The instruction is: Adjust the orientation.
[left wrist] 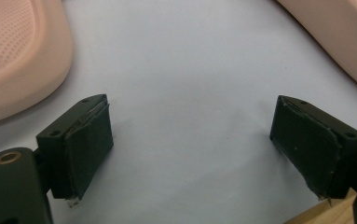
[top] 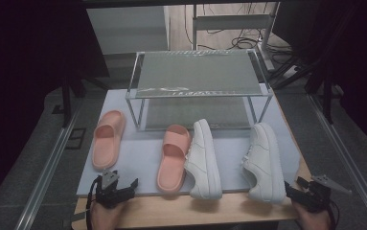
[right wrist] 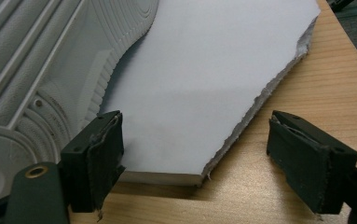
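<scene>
High view: the left gripper (top: 116, 188) rests at the near table edge, between the left slide (top: 108, 139) and the right slide (top: 174, 157). The right gripper (top: 300, 191) sits just beside the right sneaker (top: 264, 161). Each shoe's long axis runs near to far, toes far, toward the rack (top: 198, 84).

Left gripper view: jaws apart, empty; slides flank them ahead.

Right gripper view: jaws apart, empty; the sneaker heel (right wrist: 31, 84) lies ahead-left, on the mat (right wrist: 204, 88).

On the table (top: 181, 213) lies a board (top: 143, 153). At its back stands a two-tier rack (top: 198, 86). Before the rack, left to right, lie a slide sandal (top: 108, 139), a second sandal (top: 174, 158) touching a sneaker (top: 204, 160), then another sneaker (top: 265, 163) well apart.
</scene>
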A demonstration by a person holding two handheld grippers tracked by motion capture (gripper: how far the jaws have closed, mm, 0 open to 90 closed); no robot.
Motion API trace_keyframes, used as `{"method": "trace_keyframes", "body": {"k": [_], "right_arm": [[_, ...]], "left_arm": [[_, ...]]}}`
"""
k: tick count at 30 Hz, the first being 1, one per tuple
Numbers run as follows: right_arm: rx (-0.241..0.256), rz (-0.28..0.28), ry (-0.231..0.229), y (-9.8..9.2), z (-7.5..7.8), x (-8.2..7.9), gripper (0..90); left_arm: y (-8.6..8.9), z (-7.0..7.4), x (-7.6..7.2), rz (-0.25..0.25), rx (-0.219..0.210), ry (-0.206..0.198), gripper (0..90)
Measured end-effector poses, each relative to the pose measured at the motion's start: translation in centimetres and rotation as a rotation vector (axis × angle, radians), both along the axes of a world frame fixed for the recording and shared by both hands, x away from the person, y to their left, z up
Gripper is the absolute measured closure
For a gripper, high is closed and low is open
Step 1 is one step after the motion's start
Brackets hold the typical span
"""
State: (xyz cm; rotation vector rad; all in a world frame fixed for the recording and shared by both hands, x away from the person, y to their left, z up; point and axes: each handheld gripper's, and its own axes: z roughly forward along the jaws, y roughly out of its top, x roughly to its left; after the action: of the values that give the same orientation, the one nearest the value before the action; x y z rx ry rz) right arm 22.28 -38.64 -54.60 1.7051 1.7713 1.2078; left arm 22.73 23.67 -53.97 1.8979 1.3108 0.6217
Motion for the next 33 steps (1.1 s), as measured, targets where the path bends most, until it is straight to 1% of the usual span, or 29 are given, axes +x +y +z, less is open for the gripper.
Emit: {"method": "trace_keyframes", "body": {"k": [22,26,29,32,33], "right_arm": [[0.003,0.014,-0.005,-0.07,-0.06,-0.08,20.0],[0.003,0.012,-0.006,-0.06,-0.07,-0.08,20.0],[0.003,0.012,-0.007,-0.06,-0.08,-0.08,20.0],[0.003,0.012,-0.008,-0.05,-0.08,-0.08,20.0],[0.004,0.012,-0.008,-0.05,-0.08,-0.08,20.0]], "left_arm": [[-0.04,0.00,0.03,0.010,-0.008,-0.002,13.1],[-0.04,0.11,0.08,0.003,-0.005,0.007,12.6],[0.01,0.25,0.12,0.001,-0.012,0.014,12.3],[0.08,0.48,0.12,-0.013,-0.032,0.020,12.7],[0.05,0.58,0.12,-0.017,-0.031,0.019,12.7]]}}
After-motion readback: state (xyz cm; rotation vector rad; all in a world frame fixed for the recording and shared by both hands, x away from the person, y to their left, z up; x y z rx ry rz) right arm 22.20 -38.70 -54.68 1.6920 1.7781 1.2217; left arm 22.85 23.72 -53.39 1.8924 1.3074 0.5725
